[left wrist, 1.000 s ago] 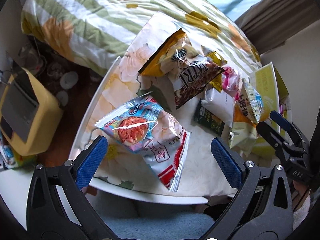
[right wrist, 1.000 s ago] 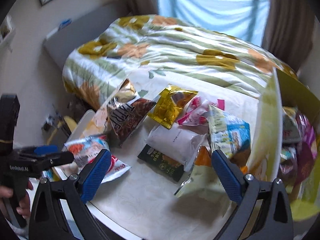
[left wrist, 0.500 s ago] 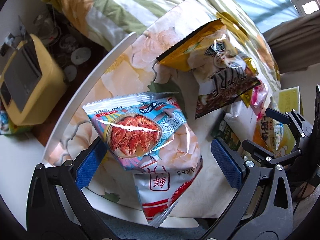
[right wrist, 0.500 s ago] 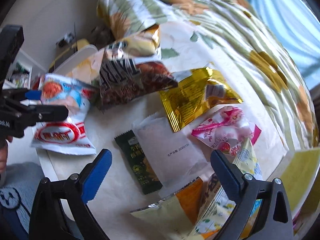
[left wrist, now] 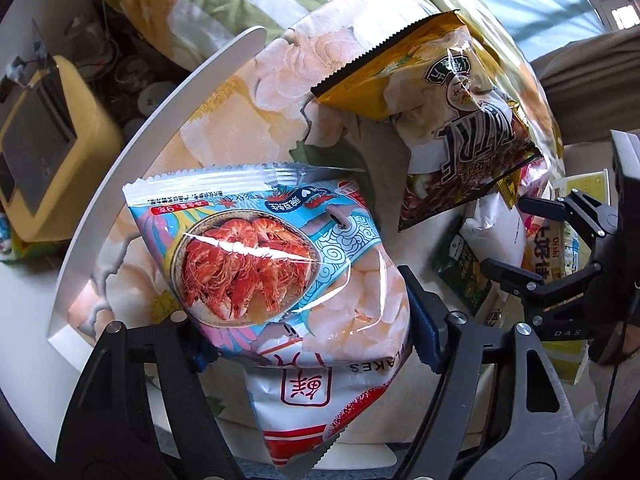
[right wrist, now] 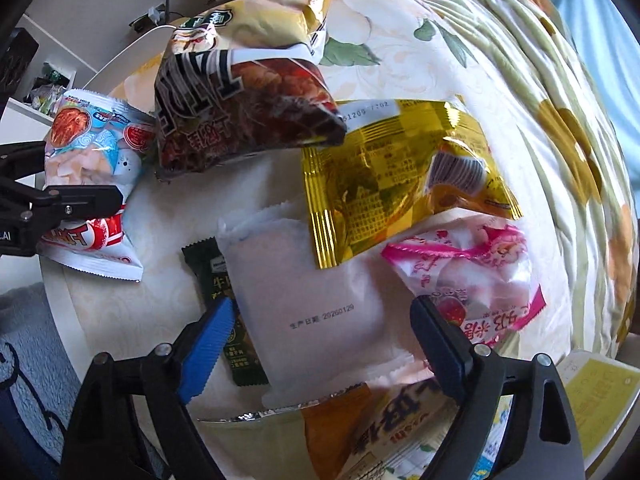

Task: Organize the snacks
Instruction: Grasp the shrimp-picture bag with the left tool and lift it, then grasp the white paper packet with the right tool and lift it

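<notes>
Step in hand: pickup phase of sorting the snacks. Tabletop with floral cloth carries the loose pile; bed with striped quilt far behind.

Left claw pinching the shrimp-flake bag across its lower half, blue pads pressed into both sides, at the near left edge of the tabletop. Bag's lower end looks resting on the cloth, so judged gripped, lift not done.

Right claw spread wide, hovering over the white pouch, straddling it, no contact visible. Likely next grab.

Next move: raise shrimp bag clear of the big brown chip bag just beside it, carry right toward the yellow box. Thin puffy film, so light squeeze only.

View differences:
- Left wrist: shrimp bag print, pad contact, yellow box at far right, right claw from the side.
- Right wrist: gold packet, pink strawberry packet, dark green bar half under the white pouch; left claw seen at left edge.
</notes>
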`<state>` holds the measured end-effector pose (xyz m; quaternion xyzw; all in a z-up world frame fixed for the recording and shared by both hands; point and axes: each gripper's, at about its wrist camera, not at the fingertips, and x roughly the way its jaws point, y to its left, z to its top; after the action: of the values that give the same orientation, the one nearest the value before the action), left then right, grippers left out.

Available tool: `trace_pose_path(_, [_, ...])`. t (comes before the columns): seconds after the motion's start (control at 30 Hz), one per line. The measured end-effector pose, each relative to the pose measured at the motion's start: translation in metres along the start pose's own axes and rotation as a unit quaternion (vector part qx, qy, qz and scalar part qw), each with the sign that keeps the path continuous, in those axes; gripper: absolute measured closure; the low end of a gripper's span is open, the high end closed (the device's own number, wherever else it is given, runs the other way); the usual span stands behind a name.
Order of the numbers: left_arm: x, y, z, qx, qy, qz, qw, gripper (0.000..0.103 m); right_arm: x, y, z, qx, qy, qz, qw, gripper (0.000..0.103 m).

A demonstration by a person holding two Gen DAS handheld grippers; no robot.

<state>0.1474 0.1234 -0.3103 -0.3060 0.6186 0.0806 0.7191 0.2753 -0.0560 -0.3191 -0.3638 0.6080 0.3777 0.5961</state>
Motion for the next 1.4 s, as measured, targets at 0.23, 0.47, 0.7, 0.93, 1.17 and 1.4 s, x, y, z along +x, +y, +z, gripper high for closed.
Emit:
trace_pose_path(0.23, [-0.001, -0.004, -0.003, 0.018, -0.002, 0.007, 0.9998, 0.035, 0.012, -0.003, 0.003, -0.015, 0.004, 0.013, 1.0, 0.029])
trace_pose_path(0.47, [-0.006, -0.003, -0.008, 0.023, 0.002, 0.005, 0.9997, 0.035, 0.013, -0.012, 0.013, 0.0, -0.009, 0.02, 1.0, 0.036])
trace_pose_path(0.7, [-0.015, -0.002, -0.008, 0.046, -0.002, -0.005, 0.9989, 0.035, 0.008, -0.002, 0.009, 0.014, -0.023, 0.023, 0.999, 0.041])
trace_pose_path(0.93, [-0.038, -0.006, -0.015, 0.085, -0.014, -0.011, 0.9962, 0.035, -0.012, 0.009, -0.002, 0.065, -0.054, 0.025, 0.996, 0.041])
trace_pose_path(1.17, [-0.068, -0.018, -0.021, 0.143, -0.028, -0.023, 0.989, 0.035, -0.039, 0.02, -0.019, 0.127, -0.077, 0.027, 0.989, 0.042])
trace_pose_path(1.4, [-0.09, -0.041, -0.028, 0.21, -0.04, -0.039, 0.9762, 0.035, -0.062, 0.052, -0.053, 0.2, -0.111, 0.023, 0.973, 0.045])
